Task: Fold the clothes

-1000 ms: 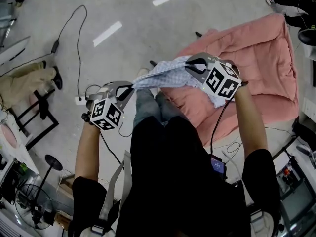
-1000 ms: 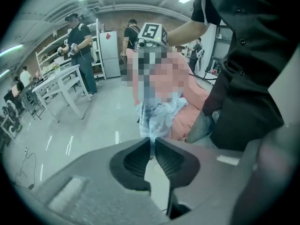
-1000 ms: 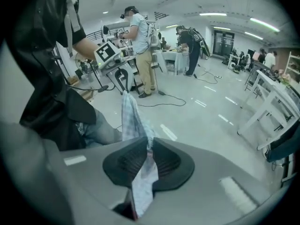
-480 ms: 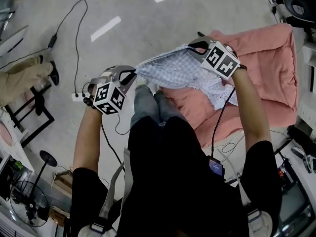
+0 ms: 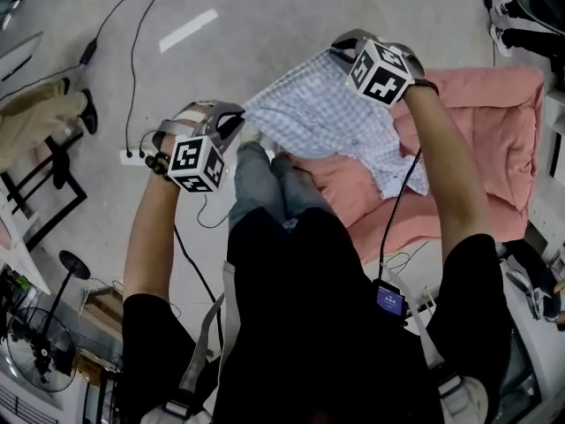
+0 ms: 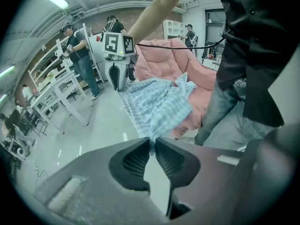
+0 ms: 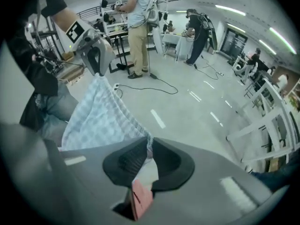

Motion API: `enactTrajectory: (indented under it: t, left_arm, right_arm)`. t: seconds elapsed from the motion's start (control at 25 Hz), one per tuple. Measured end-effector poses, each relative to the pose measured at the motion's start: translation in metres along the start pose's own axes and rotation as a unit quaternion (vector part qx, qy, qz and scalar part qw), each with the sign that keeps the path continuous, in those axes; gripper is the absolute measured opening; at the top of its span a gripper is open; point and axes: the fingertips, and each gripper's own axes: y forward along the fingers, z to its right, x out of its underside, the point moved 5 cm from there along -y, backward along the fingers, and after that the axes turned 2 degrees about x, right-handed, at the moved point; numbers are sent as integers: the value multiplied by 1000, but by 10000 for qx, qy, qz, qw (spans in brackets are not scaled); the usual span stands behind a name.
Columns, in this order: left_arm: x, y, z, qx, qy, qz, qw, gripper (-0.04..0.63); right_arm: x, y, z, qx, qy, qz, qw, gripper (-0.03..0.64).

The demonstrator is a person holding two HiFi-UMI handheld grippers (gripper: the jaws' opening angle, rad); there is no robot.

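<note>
A pale blue checked shirt (image 5: 322, 117) hangs stretched in the air between my two grippers, above the person's legs. My left gripper (image 5: 237, 118) is shut on one edge of it; in the left gripper view the checked shirt (image 6: 157, 104) runs from the pinched jaws (image 6: 152, 142) towards the other gripper. My right gripper (image 5: 337, 49) is shut on the opposite edge; in the right gripper view the shirt (image 7: 101, 116) runs from its jaws (image 7: 149, 143) down to the left gripper (image 7: 96, 55). The shirt's loose end droops over a pink padded mat (image 5: 477, 140).
The pink mat lies on the grey floor at the right. A black cable (image 5: 132, 51) and a power strip (image 5: 131, 155) lie on the floor at the left. Black stands (image 5: 53, 184) and a fan (image 5: 40, 352) stand at the left. Other people work at white tables (image 7: 133, 18) further off.
Both grippers have moved apart and up the picture, the right one furthest. The shirt, bunched a second ago, is now spread flat between them.
</note>
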Motion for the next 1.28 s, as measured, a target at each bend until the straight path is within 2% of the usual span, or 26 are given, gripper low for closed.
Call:
enactTrajectory:
  t: [0.08, 0.24, 0.36, 0.48, 0.56, 0.72, 0.84, 1.0, 1.16, 1.28]
  left_arm:
    - [4, 1, 0, -17, -80, -17, 10000, 41]
    - [11, 15, 5, 105, -171, -82, 9998, 55]
    - [18, 20, 8, 151, -644, -8, 9978, 117]
    - [12, 20, 12, 124, -1060, 199, 9941, 118]
    - [1, 20, 14, 139, -1149, 317, 9928, 118]
    - [-26, 23, 9, 240, -1114, 510, 9922, 115]
    - [-47, 28, 3, 316, -1004, 676, 9922, 110]
    - [-70, 50, -13, 519, -659, 797, 9933, 106]
    - [-92, 80, -26, 745, -365, 832, 9931, 103]
    - [-115, 99, -33, 928, -48, 874, 9918, 100]
  right_arm:
    - [-2, 10, -1, 98, -164, -93, 9998, 43]
    - [6, 24, -4, 468, -71, -188, 9987, 44]
    - [13, 26, 0, 849, 19, -185, 9962, 51]
    - [13, 19, 4, 993, 300, 14, 9946, 132]
    - [12, 11, 7, 1032, 470, 105, 9935, 152]
    - [14, -8, 8, 1142, 844, 322, 9893, 158]
    - [33, -31, -7, 1413, 1102, 511, 9825, 149]
    - [81, -49, -35, 1844, 1463, 608, 9700, 140]
    - [120, -59, -65, 2060, 1783, 575, 9605, 137]
    - [144, -67, -91, 2229, 2220, 589, 9474, 129]
